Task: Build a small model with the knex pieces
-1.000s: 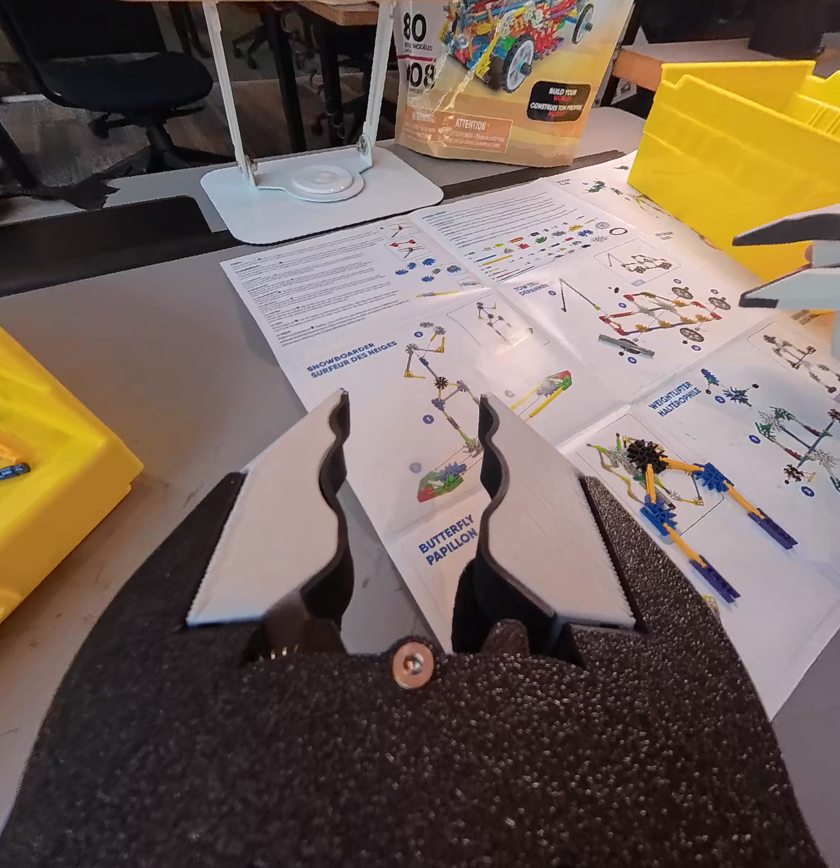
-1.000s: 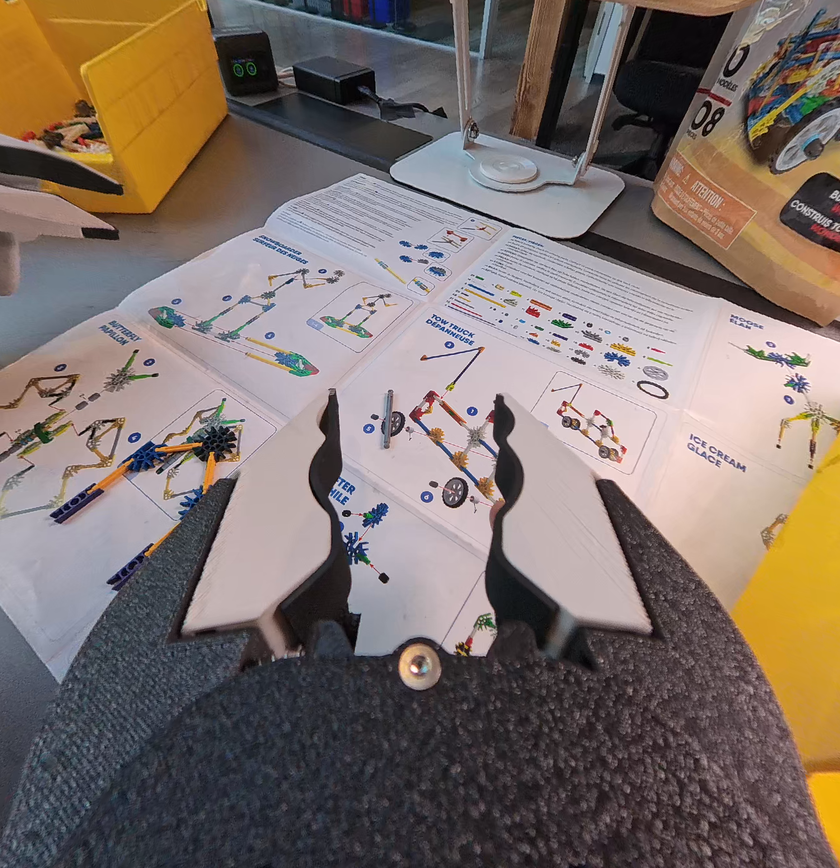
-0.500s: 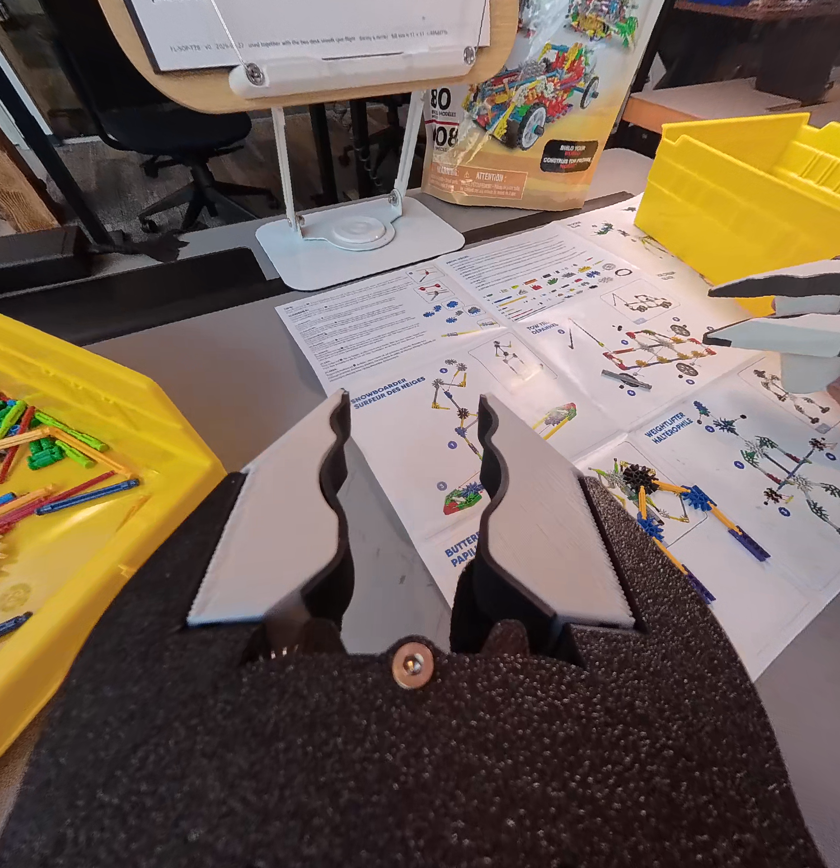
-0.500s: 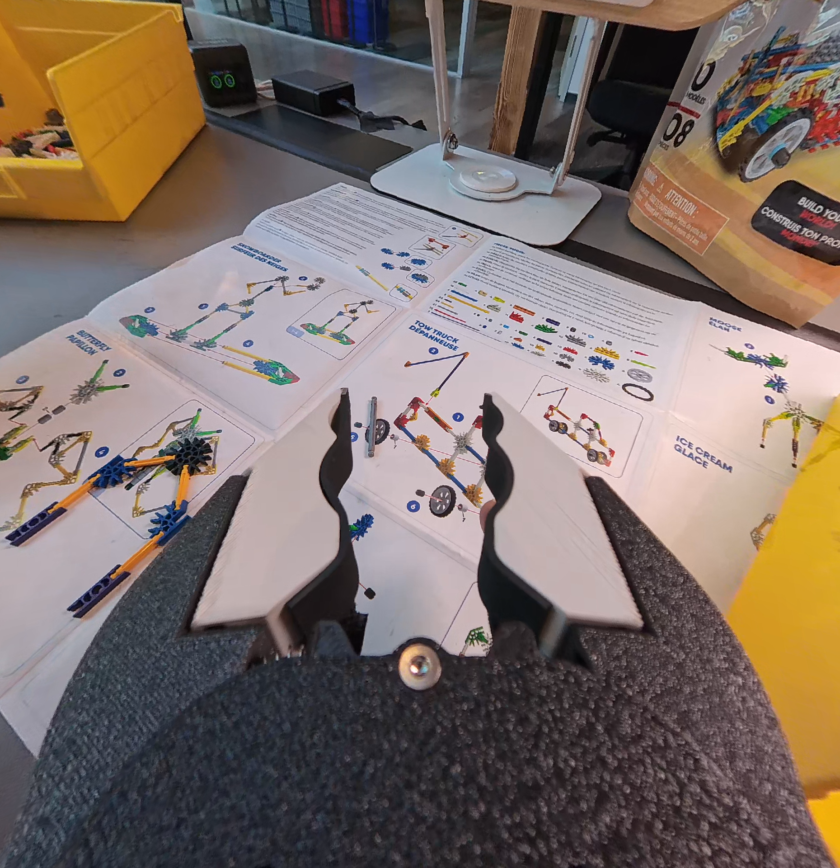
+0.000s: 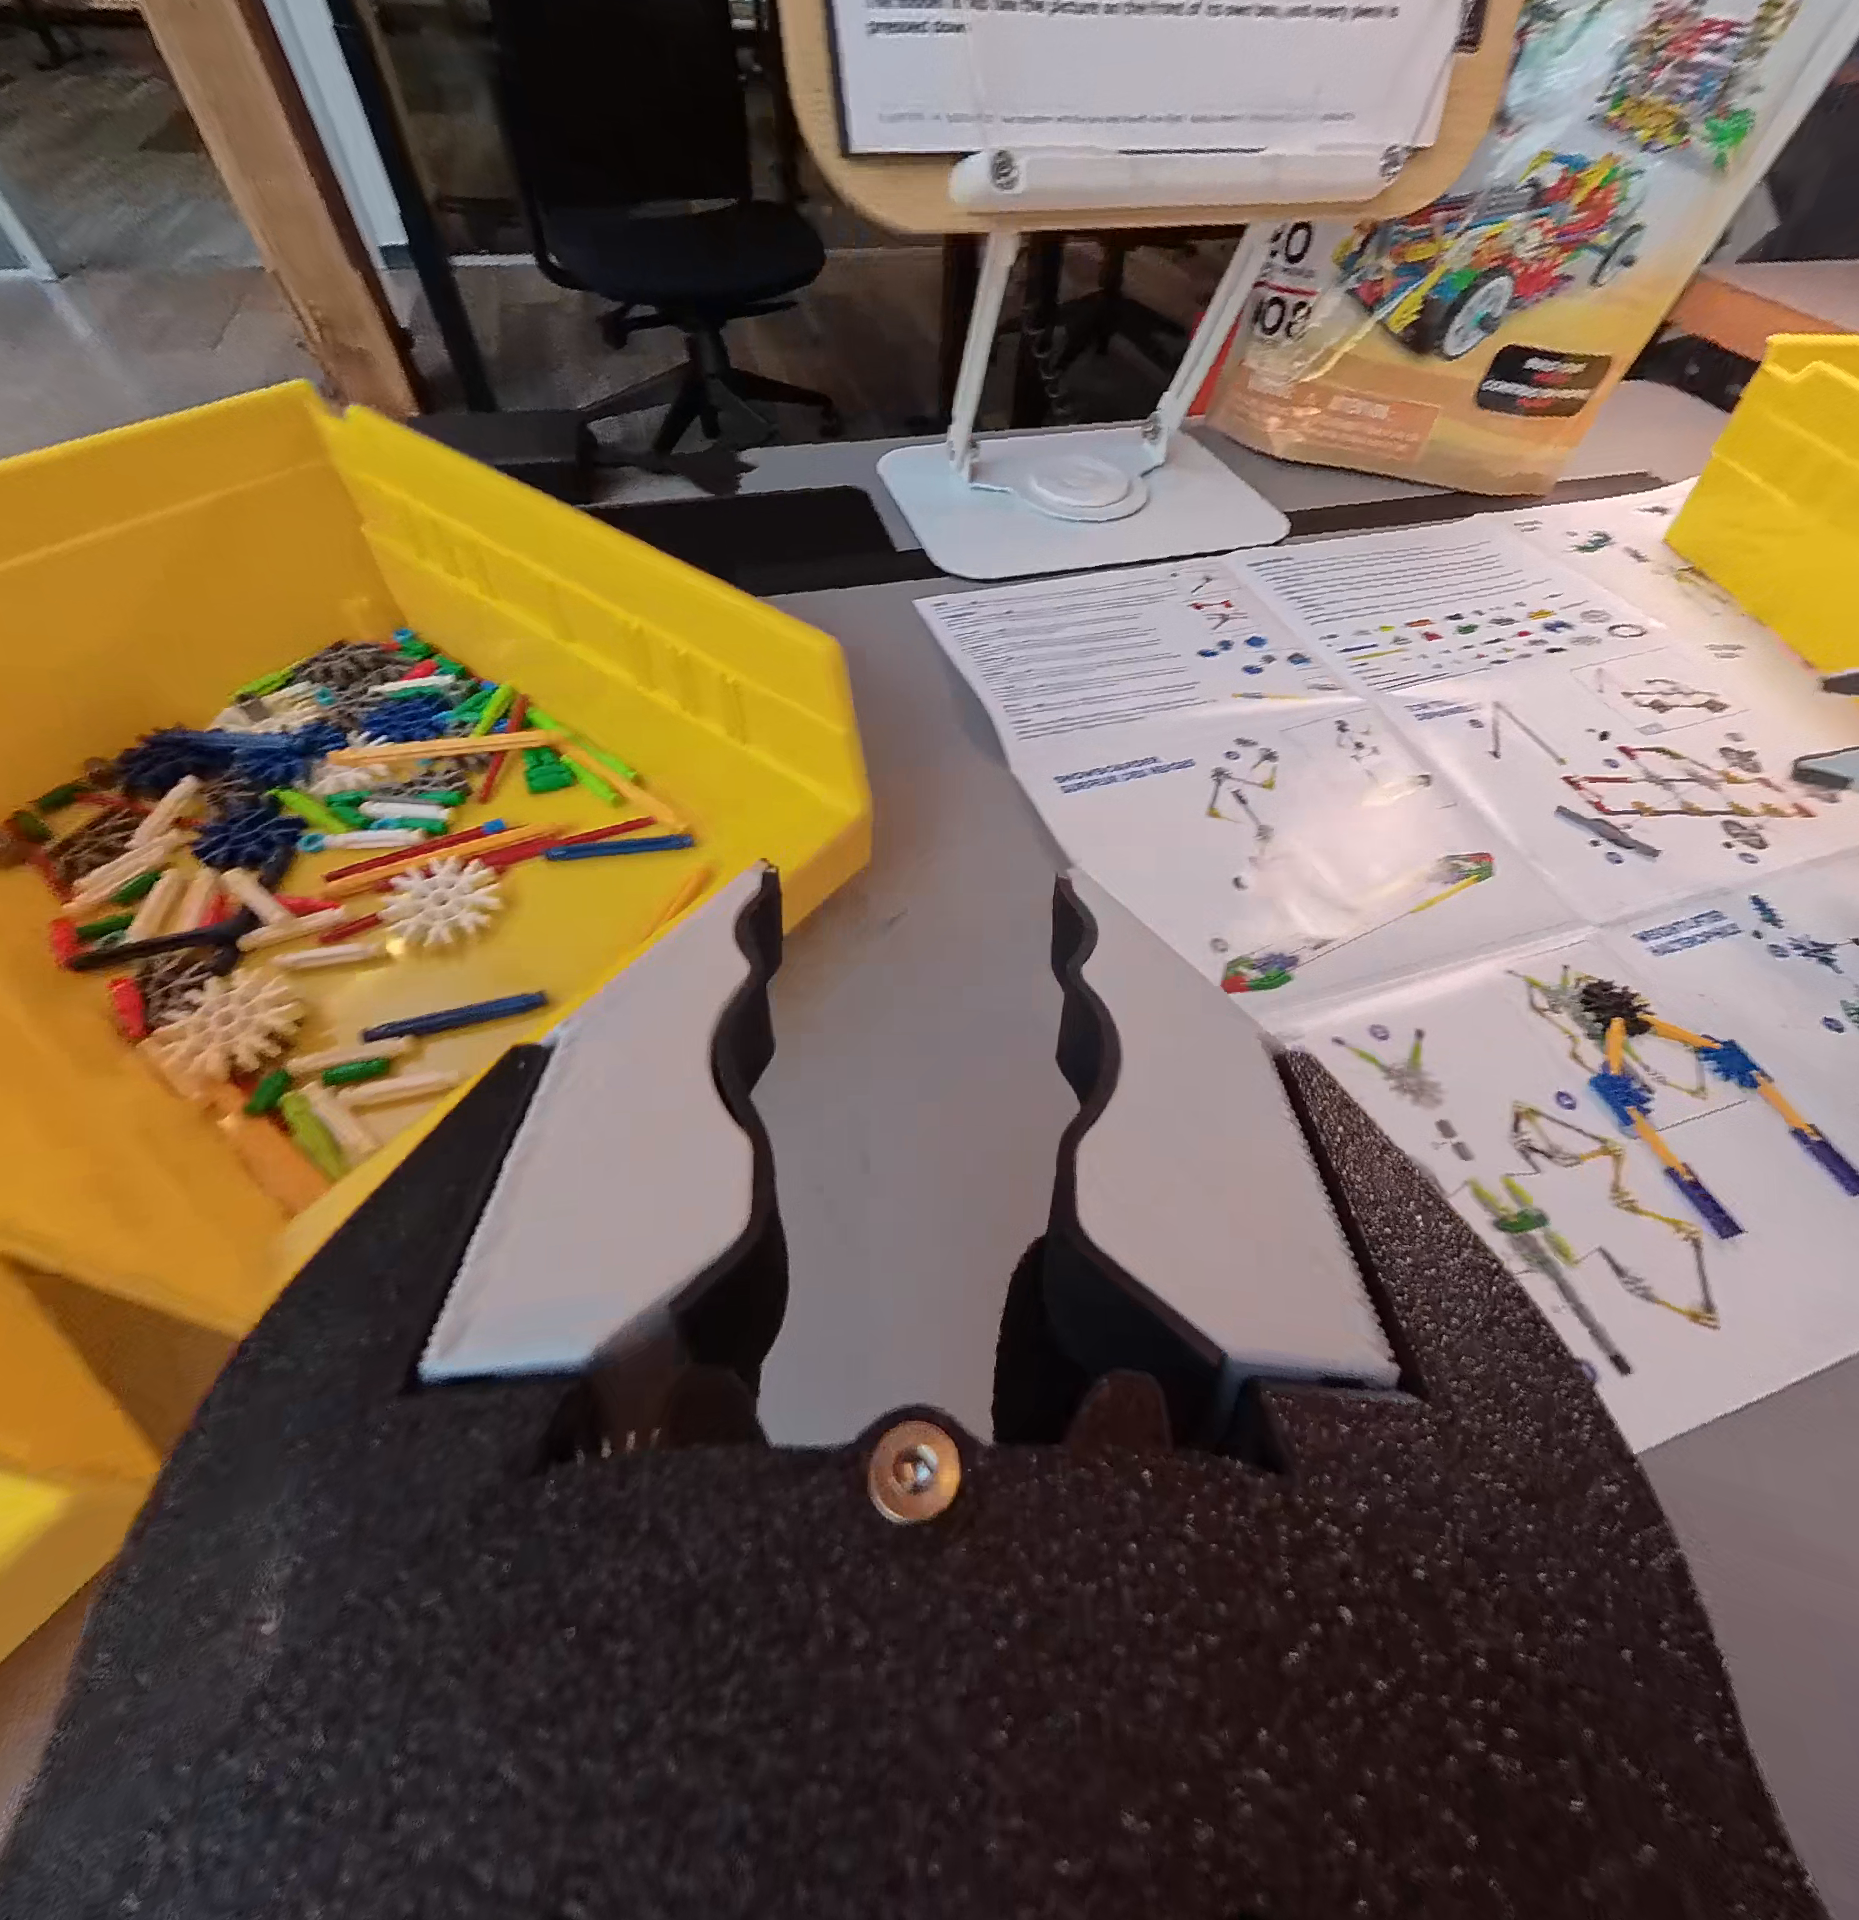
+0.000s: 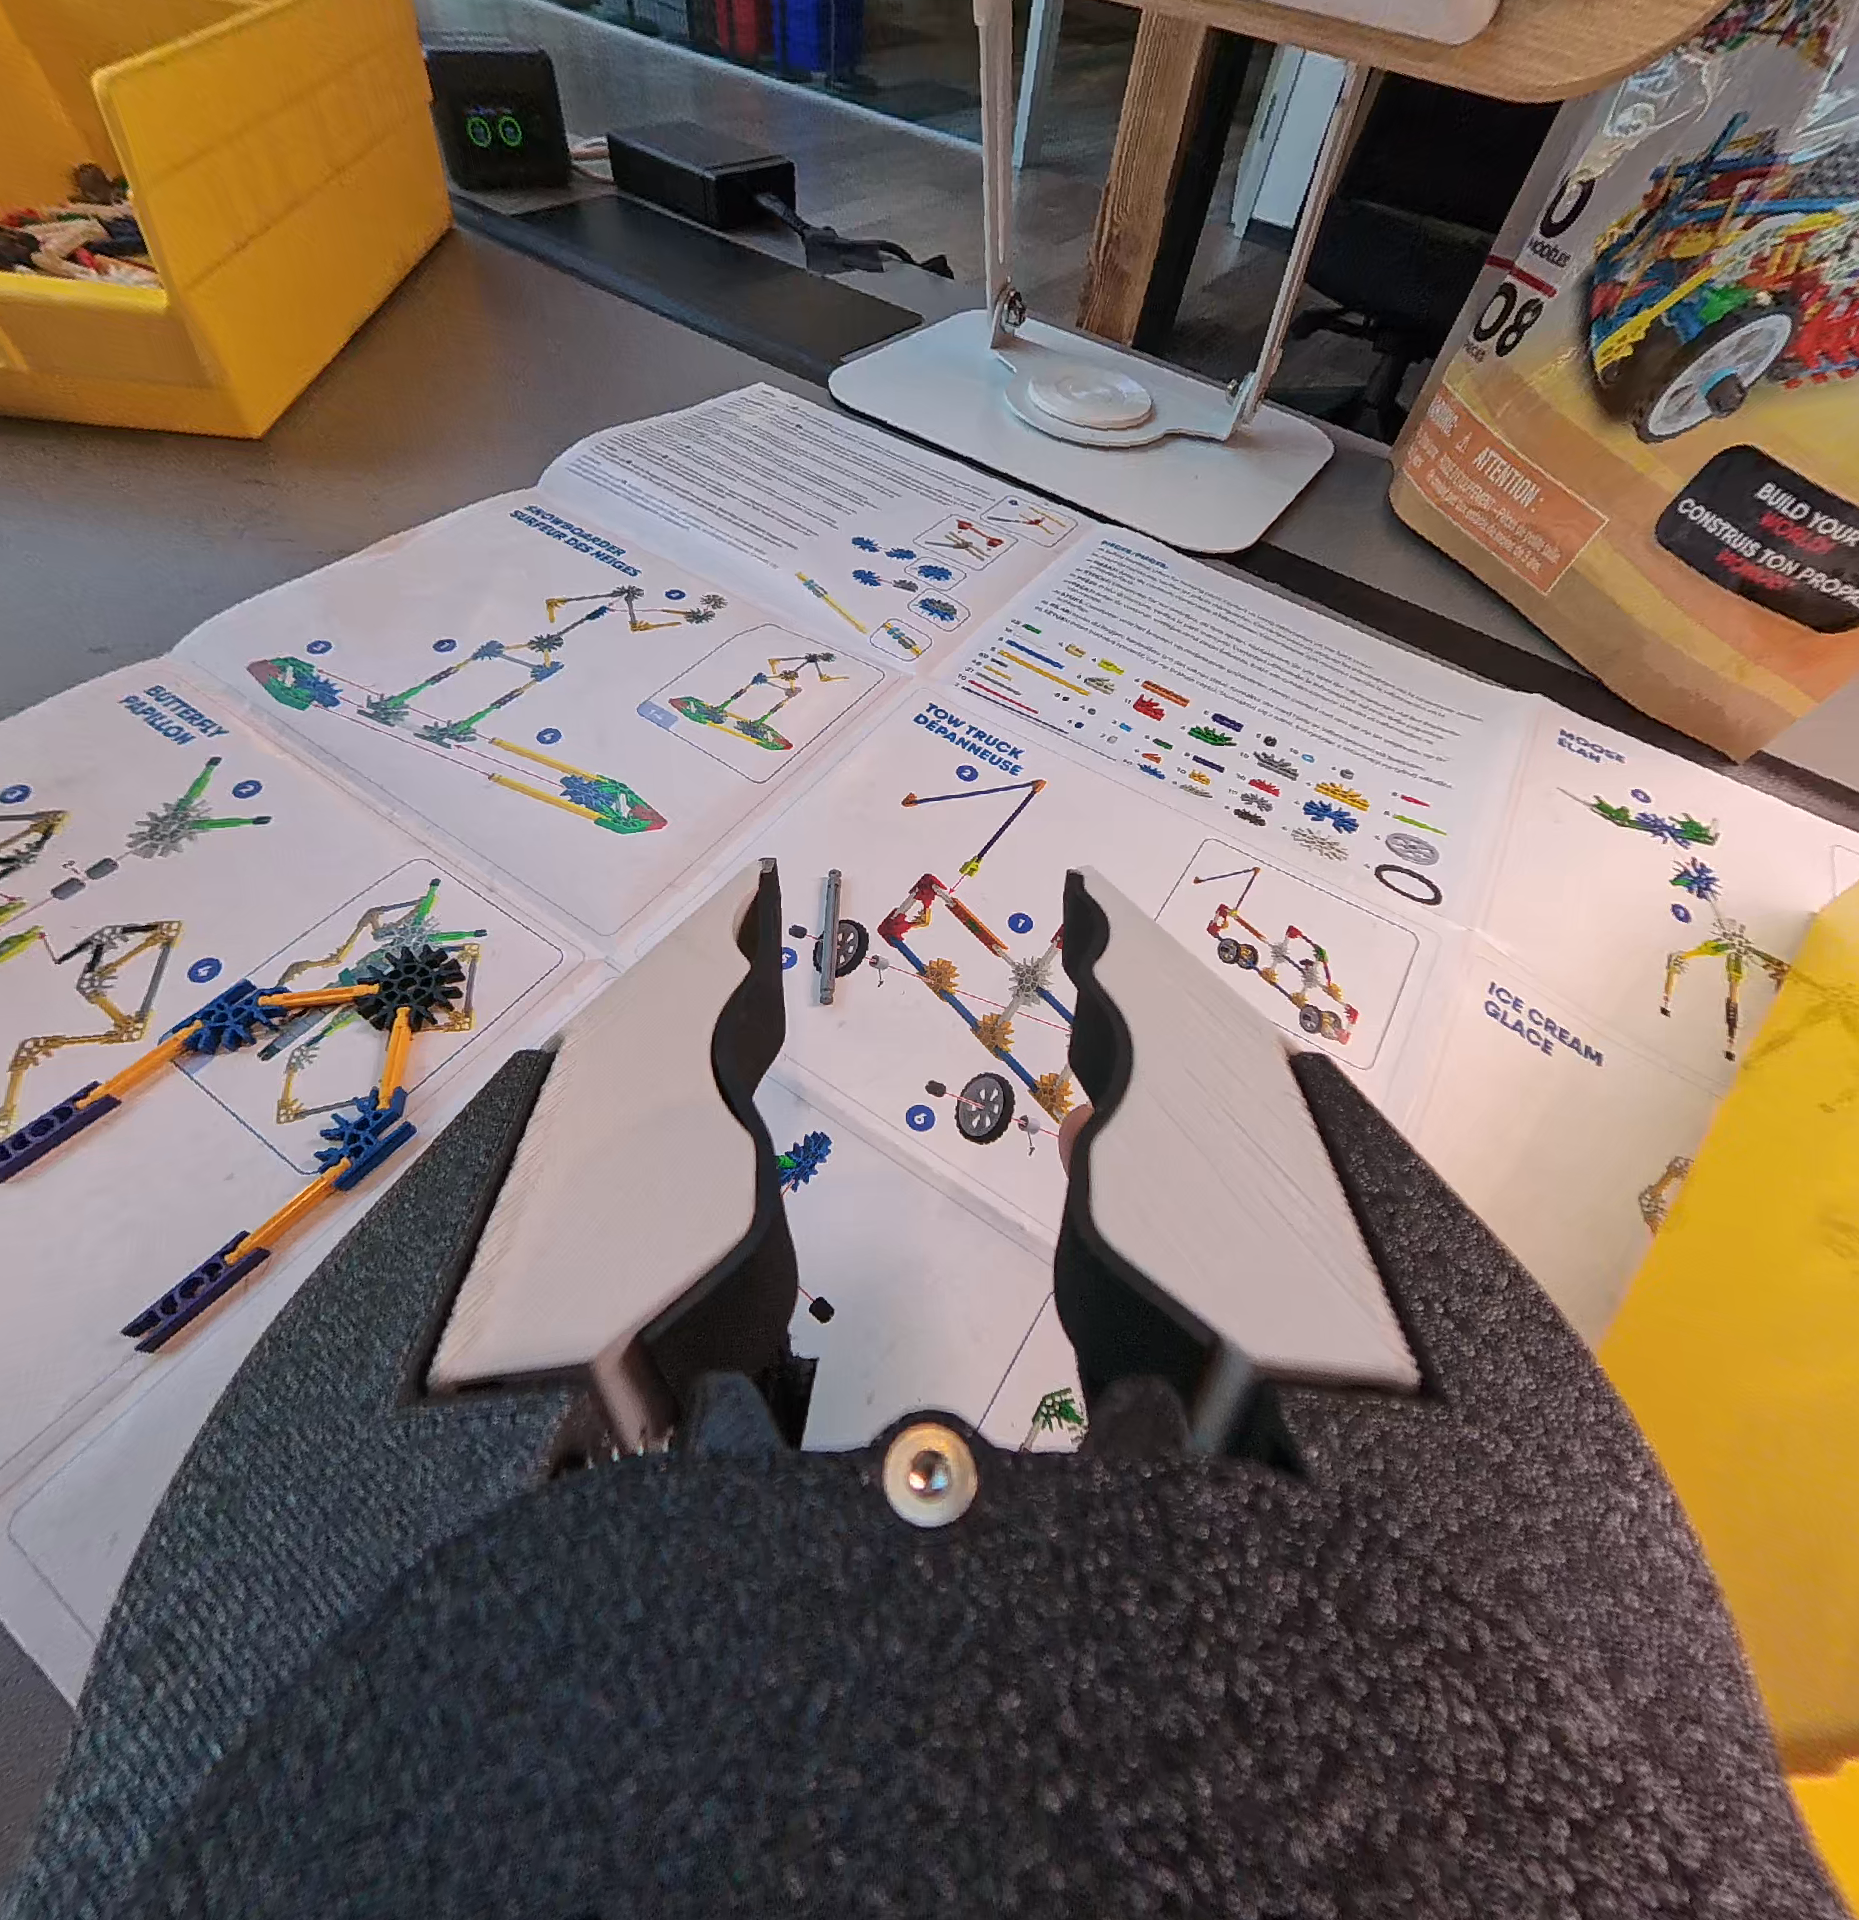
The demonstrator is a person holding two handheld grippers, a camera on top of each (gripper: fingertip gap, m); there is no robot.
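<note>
My left gripper (image 5: 909,883) is open and empty above the grey table, just right of a yellow bin (image 5: 613,665) that holds several coloured rods and toothed connectors (image 5: 322,831). My right gripper (image 6: 914,878) is open and empty over a large printed instruction sheet (image 6: 696,665). A small build of a black connector, blue connectors and orange rods (image 6: 281,1049) lies on the sheet to its left; it also shows in the left wrist view (image 5: 1673,1081). A grey rod (image 6: 829,935) lies just ahead of the right gripper's left finger. The right gripper's tips show at the left wrist view's right edge (image 5: 1850,727).
A white stand base (image 5: 1081,499) and a toy kit bag (image 6: 1673,343) stand at the back. A second yellow bin (image 5: 1798,499) stands on the right of the sheet. A black adapter (image 6: 696,171) and a small black device (image 6: 499,125) lie at the far edge. Spacing between my two grippers at the tips: around 35 cm.
My left gripper has swung left, off the sheet and toward the parts bin, still open. My right gripper has barely moved.
</note>
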